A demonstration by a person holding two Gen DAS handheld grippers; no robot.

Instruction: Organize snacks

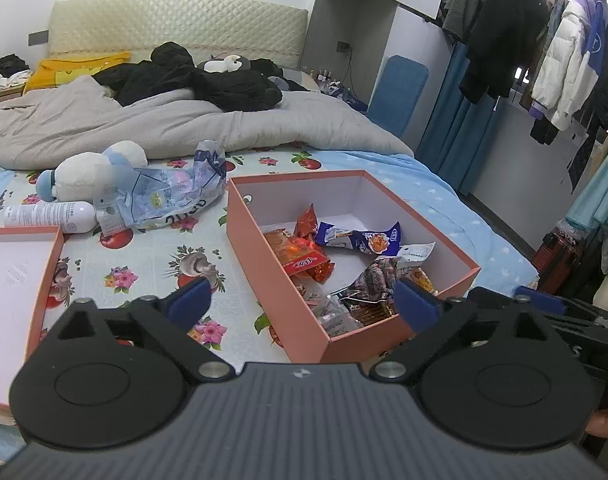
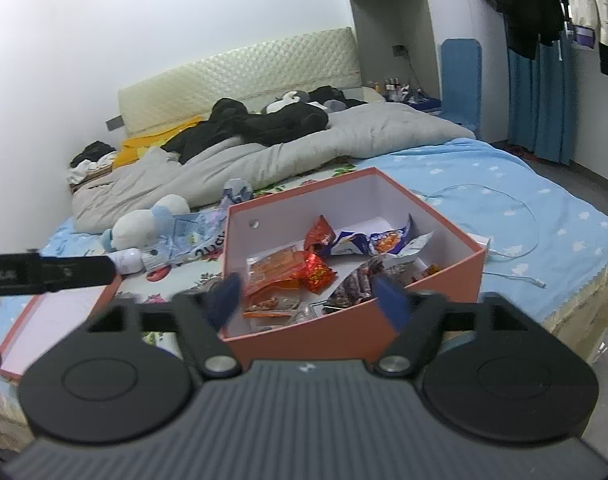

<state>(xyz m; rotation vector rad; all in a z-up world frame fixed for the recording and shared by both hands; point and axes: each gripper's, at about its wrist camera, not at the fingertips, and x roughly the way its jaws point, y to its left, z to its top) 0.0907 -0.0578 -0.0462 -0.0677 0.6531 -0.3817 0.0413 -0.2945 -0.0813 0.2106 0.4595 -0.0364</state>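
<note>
Nearest the cameras, the left gripper [image 1: 304, 300] has its jaws spread wide with nothing between them, and the right gripper [image 2: 309, 300] is likewise wide open and empty. Both hover at the near end of the pink box [image 1: 276, 276], which sits on the flowered sheet [image 1: 144, 256] of the bed.

The snacks lie loose inside the box: an orange packet [image 1: 304, 258], a blue-and-white packet [image 1: 357, 238], a dark packet [image 1: 373, 280] and clear wrappers at the near corner. They overlap, so a grab here would likely take two at once, or pinch only a crinkly edge that slips free when lifted. The box wall is thin card on soft bedding; a finger coming down on the rim could tip or crush it and spill the contents.

Left of the box, the lid [image 1: 20, 276] lies upside down near the edge of the bed. If it is to go back on, a loose grip on one side could let it twist or slide off the mattress.

Further back lie a crumpled blue bag [image 1: 172, 196], a white bottle [image 1: 48, 216] and a soft toy [image 1: 92, 172]. Whether the bag still holds snacks cannot be told, so it could be overlooked, and reaching for it risks rolling the bottle away. On the right a white cable [image 2: 515, 224] trails near the box and could snag.
</note>
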